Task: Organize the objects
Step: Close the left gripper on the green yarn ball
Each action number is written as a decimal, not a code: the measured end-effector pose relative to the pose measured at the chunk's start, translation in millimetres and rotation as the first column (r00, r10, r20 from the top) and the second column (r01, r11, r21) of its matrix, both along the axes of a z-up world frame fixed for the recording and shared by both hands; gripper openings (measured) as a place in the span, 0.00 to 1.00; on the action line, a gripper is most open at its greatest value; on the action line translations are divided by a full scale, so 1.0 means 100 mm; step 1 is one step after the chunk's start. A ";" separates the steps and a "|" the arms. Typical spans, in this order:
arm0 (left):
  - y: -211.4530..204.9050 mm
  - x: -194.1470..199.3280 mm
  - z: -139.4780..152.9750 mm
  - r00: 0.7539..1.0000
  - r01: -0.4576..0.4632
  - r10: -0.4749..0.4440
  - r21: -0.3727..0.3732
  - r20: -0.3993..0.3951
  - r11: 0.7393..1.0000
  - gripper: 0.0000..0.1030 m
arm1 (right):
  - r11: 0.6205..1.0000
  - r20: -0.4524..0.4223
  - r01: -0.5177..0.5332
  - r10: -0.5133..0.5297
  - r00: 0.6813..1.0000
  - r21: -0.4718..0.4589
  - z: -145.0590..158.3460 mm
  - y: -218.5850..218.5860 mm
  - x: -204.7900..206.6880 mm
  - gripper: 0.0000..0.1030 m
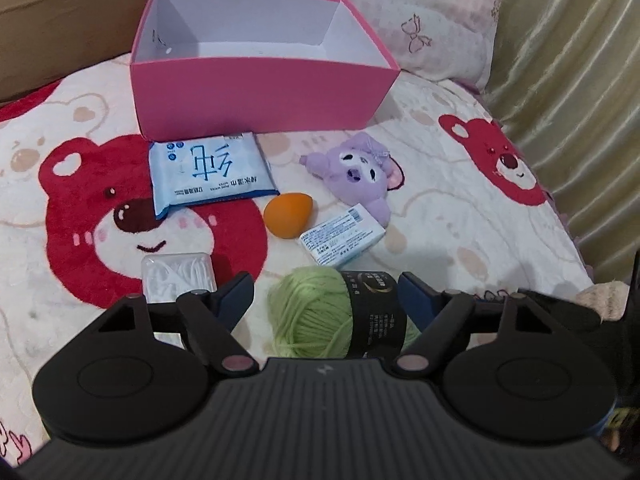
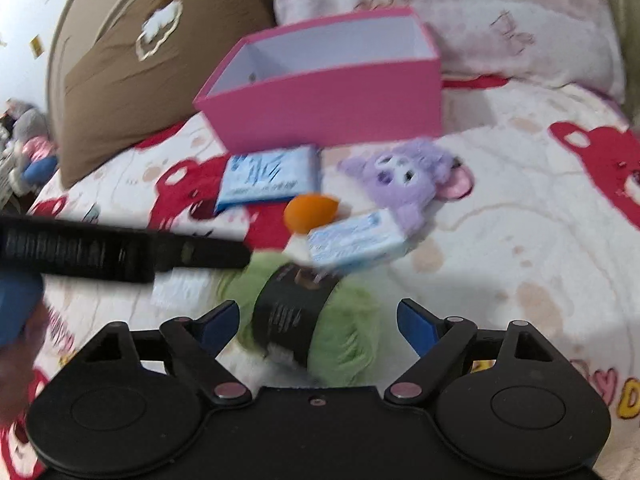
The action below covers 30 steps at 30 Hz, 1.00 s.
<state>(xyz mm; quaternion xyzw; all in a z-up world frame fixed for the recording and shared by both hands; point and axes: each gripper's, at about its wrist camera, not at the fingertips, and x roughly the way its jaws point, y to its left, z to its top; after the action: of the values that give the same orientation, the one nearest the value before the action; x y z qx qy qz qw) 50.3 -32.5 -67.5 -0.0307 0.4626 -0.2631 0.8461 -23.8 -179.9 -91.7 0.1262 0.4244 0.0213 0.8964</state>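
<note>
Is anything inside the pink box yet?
Inside the pink box, only bare white walls and a strip of floor show; nothing is visible in it. Its near wall hides the front part of the floor.

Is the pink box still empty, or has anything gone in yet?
Empty as far as visible: the pink box shows bare white walls and floor; its near corner is hidden behind the front wall.

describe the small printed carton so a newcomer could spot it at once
Start at the open pink box on the bear-print blanket. Come toward the camera past the blue wet-wipes pack and the orange egg-shaped sponge. The small carton lies just right of the sponge, below the purple plush: the only flat white-and-light-blue rectangle covered in fine print.
</note>
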 end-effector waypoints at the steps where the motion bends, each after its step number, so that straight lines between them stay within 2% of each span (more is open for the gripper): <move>1: -0.01 0.01 -0.04 1.000 0.004 -0.004 0.007 -0.009 1.000 0.75 | 1.000 -0.011 0.000 0.000 1.000 -0.003 -0.04 0.01 -0.01 0.86; 4: -0.05 0.04 -0.15 0.999 0.017 -0.015 0.026 -0.047 1.000 0.68 | 1.000 -0.079 0.001 0.000 0.997 0.018 -0.16 0.02 -0.02 0.86; 7: -0.04 0.10 -0.30 0.990 0.011 -0.008 0.017 -0.139 1.000 0.59 | 0.998 -0.114 0.001 0.006 0.993 0.064 -0.21 -0.01 -0.02 0.86; 12: -0.02 0.17 -0.36 0.994 0.023 -0.023 -0.006 -0.105 1.000 0.59 | 0.997 -0.144 0.041 -0.031 0.989 0.072 -0.34 -0.05 0.09 0.85; 14: -0.03 0.18 -0.38 0.995 0.040 -0.042 -0.024 -0.086 0.999 0.53 | 0.998 -0.143 0.033 -0.027 0.989 0.045 -0.40 0.00 0.13 0.79; 16: -0.04 0.20 -0.42 0.995 0.043 -0.046 -0.037 -0.089 0.998 0.50 | 1.000 -0.147 -0.017 0.017 0.989 0.005 -0.48 0.11 0.17 0.61; 19: -0.04 0.20 -0.46 0.997 0.030 -0.035 -0.068 -0.073 0.997 0.48 | 0.994 -0.123 -0.012 -0.001 0.992 -0.107 -0.51 0.23 0.18 0.56; 22: -0.04 0.21 -0.48 0.997 0.039 -0.044 -0.076 -0.059 0.996 0.47 | 0.984 -0.092 -0.011 -0.006 0.996 -0.176 -0.45 0.33 0.11 0.56; 24: -0.04 0.23 -0.50 0.997 0.043 -0.047 -0.079 -0.058 0.996 0.47 | 0.985 -0.090 0.008 -0.024 0.996 -0.171 -0.43 0.31 0.08 0.57; 27: -0.02 0.27 -0.52 0.996 0.036 -0.042 -0.089 -0.074 0.995 0.47 | 0.981 -0.074 0.042 -0.057 0.996 -0.189 -0.40 0.30 0.02 0.67; 30: 0.01 0.31 -0.54 0.995 0.030 -0.039 -0.106 -0.089 0.994 0.47 | 0.981 -0.041 0.027 -0.035 0.999 -0.191 -0.36 0.33 0.02 0.67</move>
<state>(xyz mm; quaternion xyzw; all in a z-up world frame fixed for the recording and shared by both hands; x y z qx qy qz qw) 81.0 -31.7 -121.7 -0.0791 0.4867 -0.3000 0.8166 -21.9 -147.0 -128.0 0.0469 0.4420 -0.0362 0.8950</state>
